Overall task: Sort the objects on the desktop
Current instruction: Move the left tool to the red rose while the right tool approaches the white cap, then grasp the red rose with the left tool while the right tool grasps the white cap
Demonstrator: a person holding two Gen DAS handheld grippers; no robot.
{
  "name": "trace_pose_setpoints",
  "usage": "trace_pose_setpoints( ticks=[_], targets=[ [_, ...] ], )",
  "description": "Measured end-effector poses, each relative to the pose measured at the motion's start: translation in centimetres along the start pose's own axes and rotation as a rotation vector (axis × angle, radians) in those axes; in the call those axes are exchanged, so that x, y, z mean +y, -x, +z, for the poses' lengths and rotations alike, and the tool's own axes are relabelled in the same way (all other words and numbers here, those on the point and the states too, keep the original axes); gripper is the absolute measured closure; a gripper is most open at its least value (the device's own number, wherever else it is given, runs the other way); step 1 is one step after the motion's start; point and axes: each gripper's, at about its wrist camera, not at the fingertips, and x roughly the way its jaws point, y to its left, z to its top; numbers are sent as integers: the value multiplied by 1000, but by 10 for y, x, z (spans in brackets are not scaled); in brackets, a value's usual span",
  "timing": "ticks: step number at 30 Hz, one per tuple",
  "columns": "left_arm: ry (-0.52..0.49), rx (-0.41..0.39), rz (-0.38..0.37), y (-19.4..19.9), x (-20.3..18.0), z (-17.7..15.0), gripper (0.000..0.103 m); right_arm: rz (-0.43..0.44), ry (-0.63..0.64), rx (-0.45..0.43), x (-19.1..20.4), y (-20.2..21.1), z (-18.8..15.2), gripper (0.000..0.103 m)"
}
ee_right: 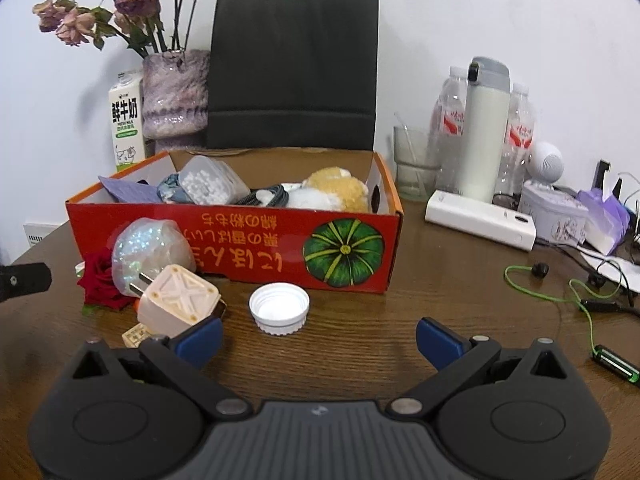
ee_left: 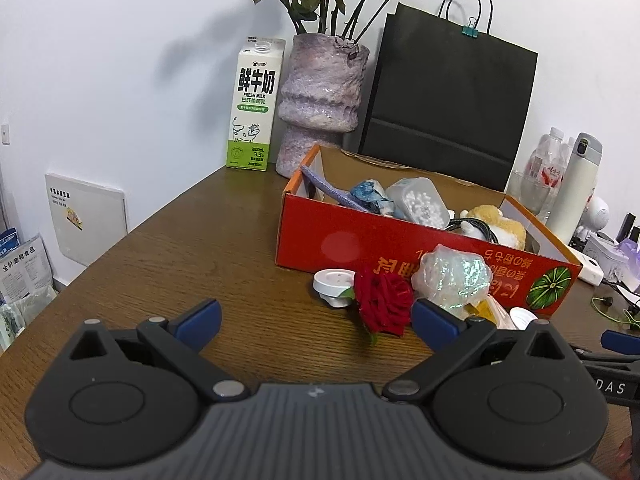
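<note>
A red cardboard box (ee_left: pixel 360 240) (ee_right: pixel 240 248) on the wooden desk holds a plush toy (ee_right: pixel 336 192), a bead tub (ee_right: pixel 212 186) and other items. In front of it lie a red rose (ee_left: pixel 382 300) (ee_right: pixel 102 280), an iridescent wrapped ball (ee_left: pixel 452 276) (ee_right: pixel 150 248), a white round holder (ee_left: pixel 334 282), a cream plug adapter (ee_right: pixel 178 300) and a white bottle cap (ee_right: pixel 279 308). My left gripper (ee_left: pixel 316 320) is open, low over the desk, just before the rose. My right gripper (ee_right: pixel 319 338) is open, just before the cap.
A milk carton (ee_left: pixel 252 108), a vase of dried roses (ee_left: pixel 320 100) and a black paper bag (ee_left: pixel 448 100) stand behind the box. To the right are bottles, a white flask (ee_right: pixel 482 128), a power bank (ee_right: pixel 480 218), a green cable (ee_right: pixel 560 292) and a battery (ee_right: pixel 616 368).
</note>
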Motion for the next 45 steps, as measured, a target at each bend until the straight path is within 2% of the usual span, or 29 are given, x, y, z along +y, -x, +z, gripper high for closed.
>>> trace_pose_setpoints(
  ticks=[7, 12, 16, 22, 26, 30, 38, 43, 45],
  targets=[
    [-29, 8, 3, -6, -4, -1, 0, 12, 2, 32, 1, -5, 1, 0],
    [-54, -57, -12, -19, -15, 8, 0, 9, -24, 43, -2, -13, 5, 0],
    [-51, -32, -12, -29, -20, 10, 0, -3, -38, 41, -7, -18, 9, 0],
    [-48, 3, -20, -39, -19, 13, 11, -27, -19, 46, -5, -29, 14, 0],
    [-56, 35, -32, -46, -22, 14, 24, -30, -15, 57, -4, -36, 17, 2],
    [-44, 59, -66, -52, -23, 14, 24, -25, 12, 67, 1, -42, 20, 4],
    [-52, 71, -85, -56, -27, 13, 27, 22, 33, 69, 7, -50, 25, 14],
    [-60, 96, -91, -62, -30, 13, 32, 39, 23, 88, 6, -55, 27, 28],
    [-64, 115, -94, -65, -30, 12, 35, 46, 31, 87, 8, -55, 27, 29]
  ],
)
